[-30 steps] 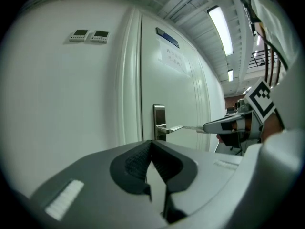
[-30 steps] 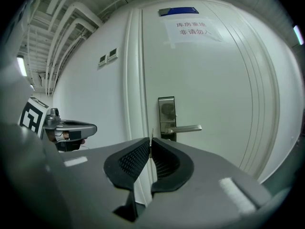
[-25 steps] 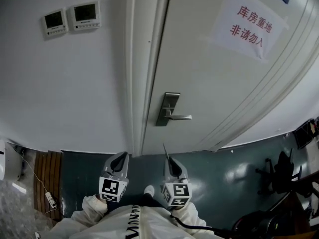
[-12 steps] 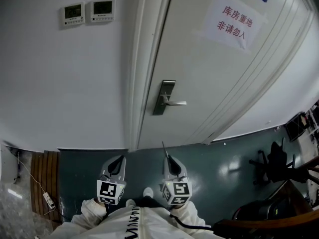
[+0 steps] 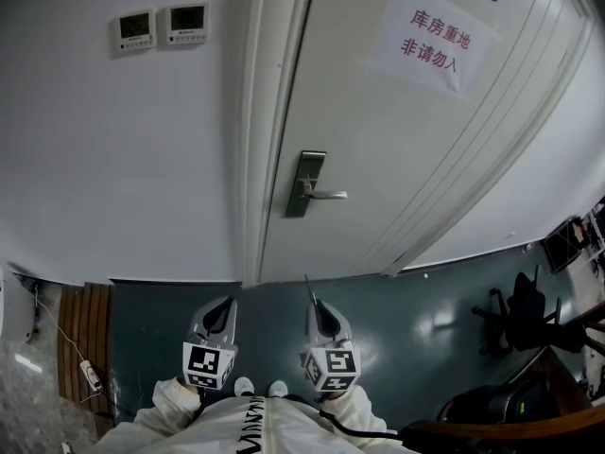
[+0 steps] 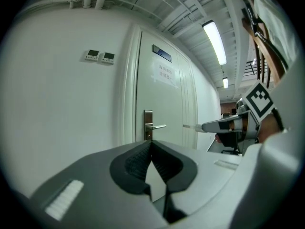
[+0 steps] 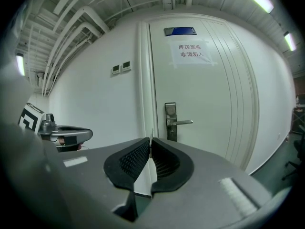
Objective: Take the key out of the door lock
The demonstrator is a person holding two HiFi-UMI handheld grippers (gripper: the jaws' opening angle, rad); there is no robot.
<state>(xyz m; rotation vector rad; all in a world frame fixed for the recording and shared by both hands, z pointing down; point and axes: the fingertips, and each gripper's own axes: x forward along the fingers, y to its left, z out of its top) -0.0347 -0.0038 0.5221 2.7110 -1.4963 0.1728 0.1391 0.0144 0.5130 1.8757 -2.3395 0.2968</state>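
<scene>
**Key out of the lock, pinched in the right gripper**

High to the left of the lock plate (image 5: 304, 183): two wall panels (image 5: 161, 26). Below and left of the plate, well short of the door (image 5: 388, 149): left gripper (image 5: 225, 303), jaws pressed together on nothing. Almost straight below the plate: right gripper (image 5: 316, 307), clamped on the key (image 5: 308, 288), thin blade poking past the tips toward the door. High to the right of the plate: paper notice (image 5: 433, 36) with red characters.

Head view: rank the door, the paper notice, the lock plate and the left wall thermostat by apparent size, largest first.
1. door
2. paper notice
3. lock plate and left wall thermostat: too alike to rank.
</scene>
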